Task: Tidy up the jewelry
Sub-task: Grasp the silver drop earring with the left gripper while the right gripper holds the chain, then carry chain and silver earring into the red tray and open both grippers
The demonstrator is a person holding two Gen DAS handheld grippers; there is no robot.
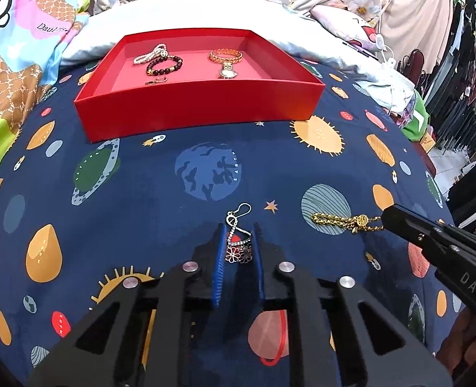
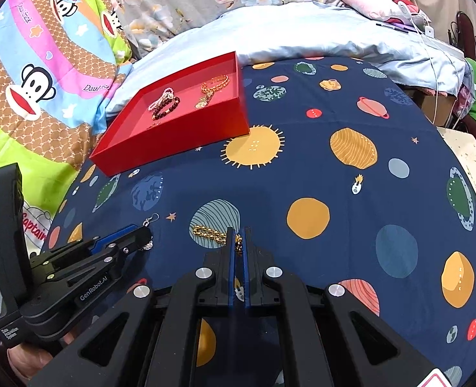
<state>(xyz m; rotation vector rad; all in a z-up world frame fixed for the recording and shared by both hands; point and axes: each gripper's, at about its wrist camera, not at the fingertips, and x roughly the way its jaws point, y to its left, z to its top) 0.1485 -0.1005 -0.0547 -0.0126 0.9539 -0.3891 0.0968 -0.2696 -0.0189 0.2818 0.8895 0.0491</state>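
A silver earring [image 1: 238, 251] with flower-shaped drops lies on the navy planet-print bedspread [image 1: 141, 193]. My left gripper [image 1: 238, 225] is shut on it, and its hook sticks out past the blue pads. To its right, my right gripper [image 1: 387, 217] is shut on one end of a gold chain bracelet [image 1: 331, 219], whose other end lies on the cloth. The right wrist view shows the chain [image 2: 205, 231] running in between my right gripper's [image 2: 238, 229] closed pads. The left gripper [image 2: 146, 235] lies to their left. Further back stands a red tray [image 1: 199, 109] holding bracelets and a watch [image 1: 227, 71].
In the tray are a pearl bracelet [image 1: 147, 55], a dark bead bracelet [image 1: 163, 66] and an orange-gold bracelet [image 1: 225, 55]. A pale blue pillow [image 2: 302, 32] lies behind the tray and a bright cartoon blanket [image 2: 44, 80] to the left. The bed's edge drops off at the right [image 2: 463, 161].
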